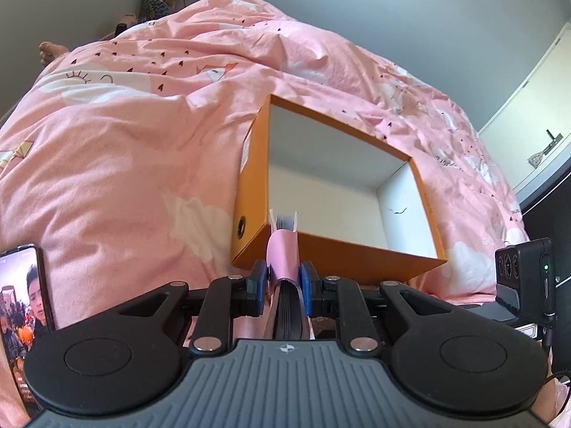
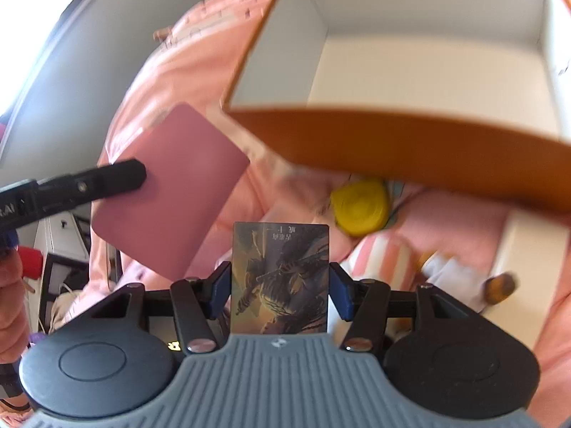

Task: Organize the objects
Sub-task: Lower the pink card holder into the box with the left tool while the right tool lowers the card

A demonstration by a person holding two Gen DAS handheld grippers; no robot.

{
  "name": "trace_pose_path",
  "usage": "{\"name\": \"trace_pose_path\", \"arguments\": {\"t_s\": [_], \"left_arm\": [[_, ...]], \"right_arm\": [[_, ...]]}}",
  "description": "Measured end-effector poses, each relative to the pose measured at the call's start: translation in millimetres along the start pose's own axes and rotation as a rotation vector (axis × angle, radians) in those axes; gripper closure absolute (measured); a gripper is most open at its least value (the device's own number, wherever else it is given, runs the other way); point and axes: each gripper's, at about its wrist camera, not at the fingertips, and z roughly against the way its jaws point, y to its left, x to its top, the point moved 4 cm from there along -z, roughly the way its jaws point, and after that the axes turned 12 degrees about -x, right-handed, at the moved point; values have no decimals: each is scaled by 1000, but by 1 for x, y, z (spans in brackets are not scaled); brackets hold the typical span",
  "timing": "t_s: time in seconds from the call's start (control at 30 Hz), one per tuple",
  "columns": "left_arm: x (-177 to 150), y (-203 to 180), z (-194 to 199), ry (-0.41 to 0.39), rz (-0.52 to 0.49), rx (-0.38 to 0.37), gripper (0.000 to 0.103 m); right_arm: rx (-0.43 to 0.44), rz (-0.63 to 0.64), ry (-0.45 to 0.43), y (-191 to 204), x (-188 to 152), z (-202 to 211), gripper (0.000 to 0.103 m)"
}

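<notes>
An orange box [image 1: 249,178] with a white inside lies open on the pink duvet; it also shows in the right wrist view [image 2: 392,142]. My left gripper [image 1: 283,281] is shut on a pink card holder [image 1: 283,253] full of cards, edge-on, just before the box's near wall. The holder shows flat in the right wrist view [image 2: 171,192], with a left finger [image 2: 107,178] on it. My right gripper [image 2: 280,285] is shut on a picture card [image 2: 280,278], held upright below the box's near wall.
A phone [image 1: 21,303] with a lit screen lies at the left on the duvet [image 1: 125,142]. A yellow round object [image 2: 360,207], a striped pink cloth [image 2: 385,260] and a brown item [image 2: 499,285] lie under the box's edge. Wardrobe [image 1: 528,107] at right.
</notes>
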Motion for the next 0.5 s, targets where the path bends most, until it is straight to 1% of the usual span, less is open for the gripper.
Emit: {"name": "trace_pose_path", "arguments": {"t_s": [0.17, 0.27, 0.4, 0.5], "left_arm": [[25, -21, 0, -62, -41, -48, 81], [43, -34, -9, -101, -67, -77, 81], [64, -39, -40, -117, -50, -104, 81], [70, -35, -77, -91, -17, -88, 81]], "right_arm": [[-10, -33, -155, -12, 26, 51, 44], [-19, -58, -247, -20, 44, 76, 44], [-63, -120, -341, -39, 72, 95, 44], [-106, -175, -363, -59, 91, 93, 44]]}}
